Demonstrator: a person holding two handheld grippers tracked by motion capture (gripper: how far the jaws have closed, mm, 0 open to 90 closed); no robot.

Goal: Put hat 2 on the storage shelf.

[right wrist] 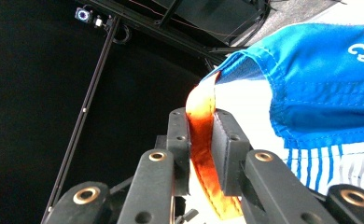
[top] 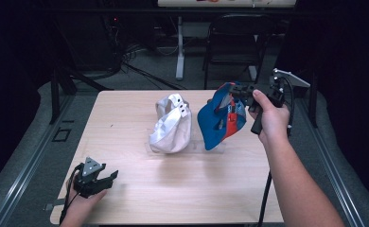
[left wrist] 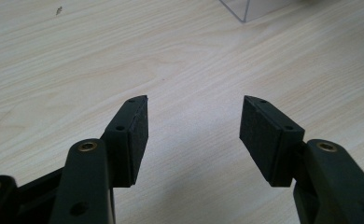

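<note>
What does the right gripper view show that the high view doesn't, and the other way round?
The right gripper view alone shows, close up, the right gripper with its jaws shut on the orange fabric strap of the blue, white-striped cloth cap. The high view alone shows the light wooden table, the white cloth cap, the clear plastic stand under both caps, and the left gripper resting open near the front left corner. Both show the blue cap gripped by the right gripper.
</note>
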